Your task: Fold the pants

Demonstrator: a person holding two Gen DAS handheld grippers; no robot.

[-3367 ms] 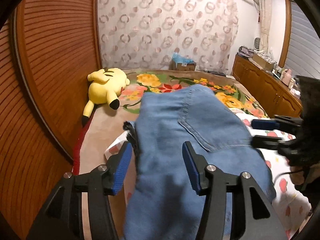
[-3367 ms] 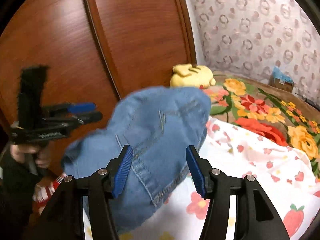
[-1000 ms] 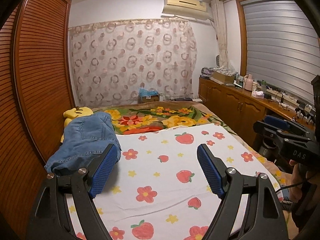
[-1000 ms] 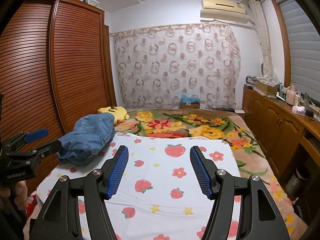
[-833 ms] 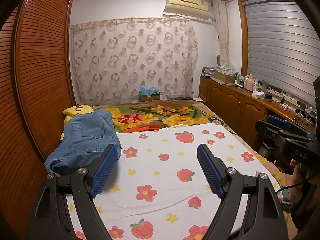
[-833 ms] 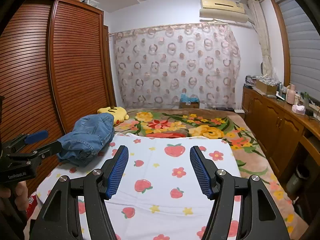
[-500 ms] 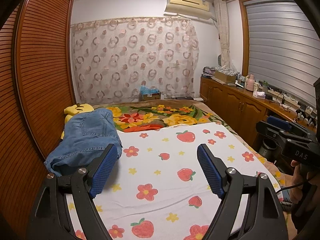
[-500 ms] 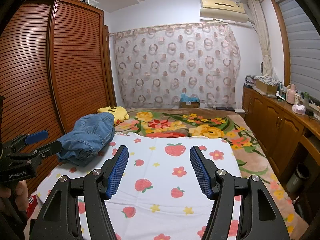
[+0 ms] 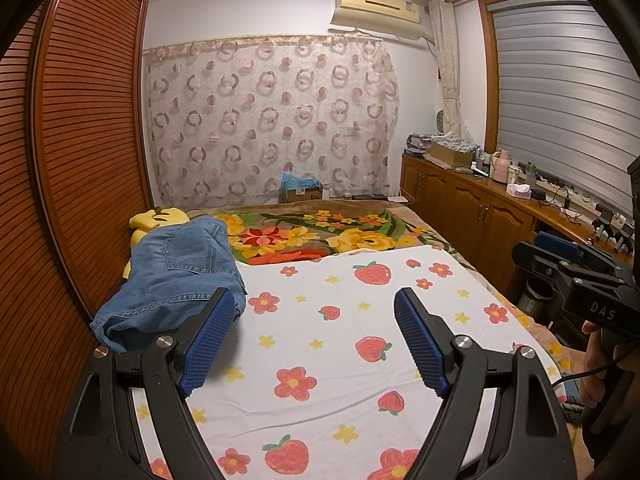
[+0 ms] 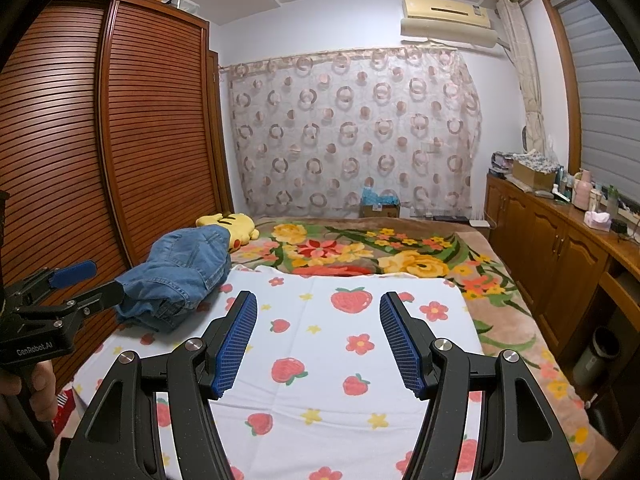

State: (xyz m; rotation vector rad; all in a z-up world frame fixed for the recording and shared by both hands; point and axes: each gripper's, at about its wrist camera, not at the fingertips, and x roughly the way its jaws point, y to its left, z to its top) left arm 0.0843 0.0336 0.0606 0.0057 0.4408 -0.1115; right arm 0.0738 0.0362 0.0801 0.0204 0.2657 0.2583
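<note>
The blue denim pants [image 9: 176,276] lie in a folded bundle at the far left of the bed, against the wardrobe; they also show in the right wrist view [image 10: 180,276]. My left gripper [image 9: 316,336] is open and empty, held back over the strawberry sheet [image 9: 344,344], to the right of the pants. My right gripper [image 10: 318,338] is open and empty above the same sheet [image 10: 352,364]. Each gripper shows at the edge of the other's view: the right one [image 9: 568,264], the left one [image 10: 80,284].
A yellow plush toy [image 10: 230,226] lies behind the pants. A slatted wooden wardrobe [image 9: 68,184] lines the left side. A floral blanket [image 9: 320,240] covers the far bed. Wooden cabinets [image 10: 560,256] with clutter stand at right. A curtain [image 10: 352,132] hangs at the back.
Both grippers have pulled well back from the pants, which stay bundled at the bed's left edge. Over the last second the views barely shift.
</note>
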